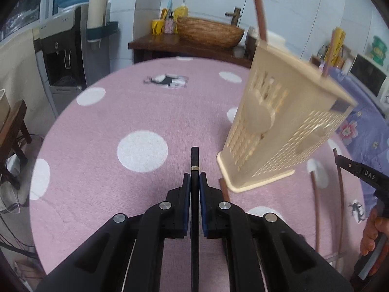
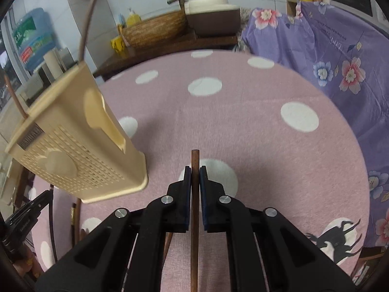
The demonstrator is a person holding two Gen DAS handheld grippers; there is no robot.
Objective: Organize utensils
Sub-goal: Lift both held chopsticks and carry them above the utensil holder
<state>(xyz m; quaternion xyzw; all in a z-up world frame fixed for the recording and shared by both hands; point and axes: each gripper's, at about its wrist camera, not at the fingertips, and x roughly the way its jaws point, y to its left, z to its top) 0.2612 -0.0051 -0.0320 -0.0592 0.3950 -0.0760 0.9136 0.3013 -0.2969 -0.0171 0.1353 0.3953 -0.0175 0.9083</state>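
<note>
My left gripper is shut on a black chopstick with a gold band, its end sticking out past the pads. My right gripper is shut on a brown wooden chopstick. A beige perforated utensil holder stands on the pink dotted tablecloth, to the right of my left gripper and to the left of my right one. Brown sticks rise out of the utensil holder's top. More brown chopsticks lie on the cloth near the holder's base. The right gripper's finger shows at the left wrist view's right edge.
A wicker basket, yellow cup and bottles sit on a dark wooden counter behind the table. A water dispenser stands far left. A purple flowered cloth covers something right of the table. A wooden stool is left of the table.
</note>
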